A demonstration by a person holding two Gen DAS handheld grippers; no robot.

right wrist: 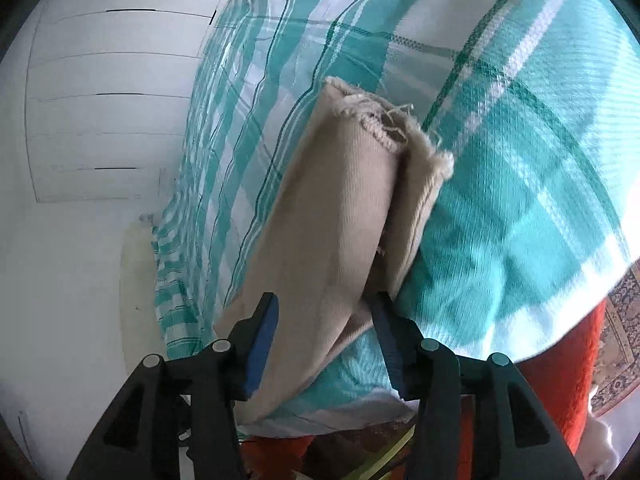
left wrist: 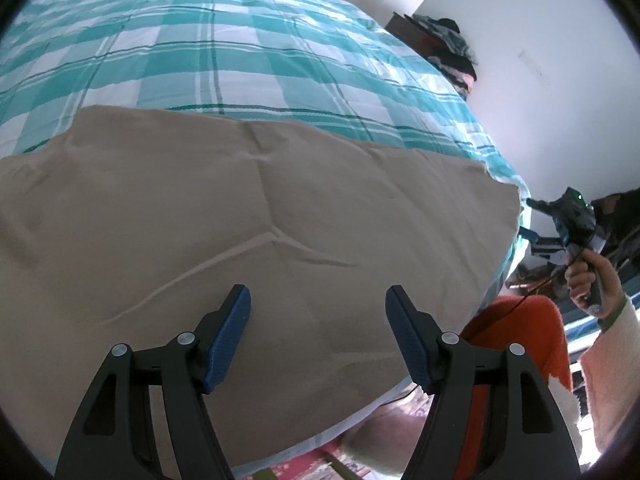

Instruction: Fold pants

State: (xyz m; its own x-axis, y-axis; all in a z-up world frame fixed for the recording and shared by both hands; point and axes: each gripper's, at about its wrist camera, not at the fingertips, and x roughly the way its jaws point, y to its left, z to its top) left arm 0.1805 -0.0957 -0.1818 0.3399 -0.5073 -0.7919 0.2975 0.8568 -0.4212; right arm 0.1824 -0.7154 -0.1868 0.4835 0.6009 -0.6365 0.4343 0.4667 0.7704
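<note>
Beige pants [left wrist: 240, 216] lie spread flat on a teal and white checked bedspread [left wrist: 200, 48], with creases across the middle. My left gripper [left wrist: 318, 300] is open just above the pants near the bed's front edge, holding nothing. In the right wrist view the pants' frayed leg end [right wrist: 360, 184] lies on the bedspread [right wrist: 520, 140] at the bed's edge. My right gripper [right wrist: 324, 312] is open with its jaws on either side of the leg fabric, not closed on it. The right gripper also shows in the left wrist view [left wrist: 560, 236], off the bed's right edge.
A person in orange trousers [left wrist: 516, 340] stands at the bed's front edge. A dark chair with clothes [left wrist: 444, 40] stands by the white wall at the back right. White drawers [right wrist: 108, 100] stand left of the bed. A patterned rug [right wrist: 616, 340] covers the floor.
</note>
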